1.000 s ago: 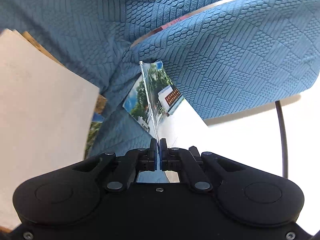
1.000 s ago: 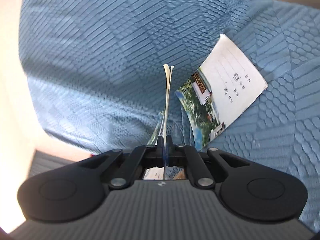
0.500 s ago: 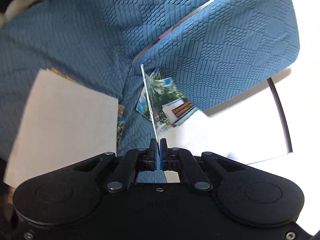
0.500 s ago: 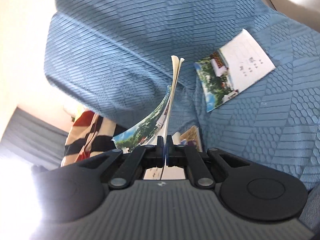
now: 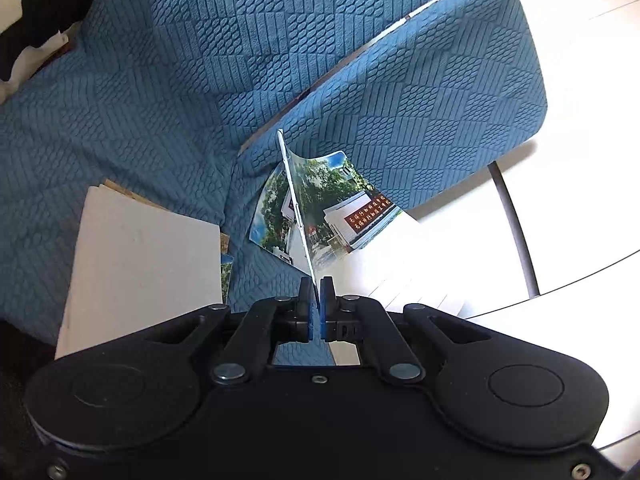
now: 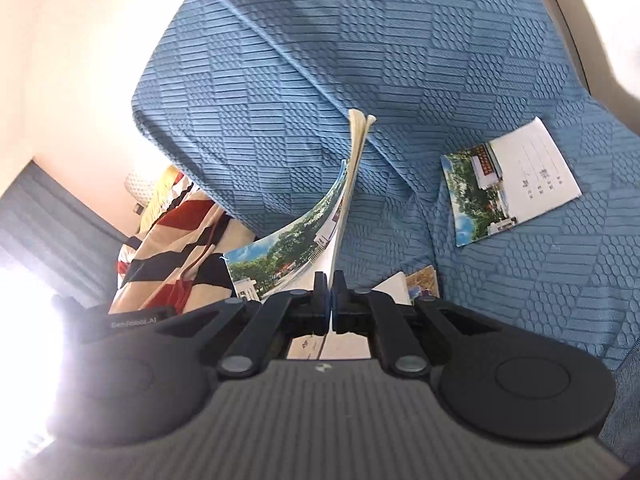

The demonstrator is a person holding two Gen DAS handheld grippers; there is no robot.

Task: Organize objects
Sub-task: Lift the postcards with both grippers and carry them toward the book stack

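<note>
Gripping edge-on, the left gripper (image 5: 316, 289) was clamped on a thin booklet (image 5: 340, 208), lifted off the blue sofa (image 5: 160, 80). The right gripper (image 6: 330, 286) was likewise closed on a thicker notebook (image 6: 352, 184), presumably so both could be stacked together. Another booklet (image 6: 508, 184) lay on the seat.

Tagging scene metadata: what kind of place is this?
Probably a home living room: a sofa under a blue quilted cover, a striped cloth bag beside it, and school notebooks, one loose notebook on the seat.
</note>
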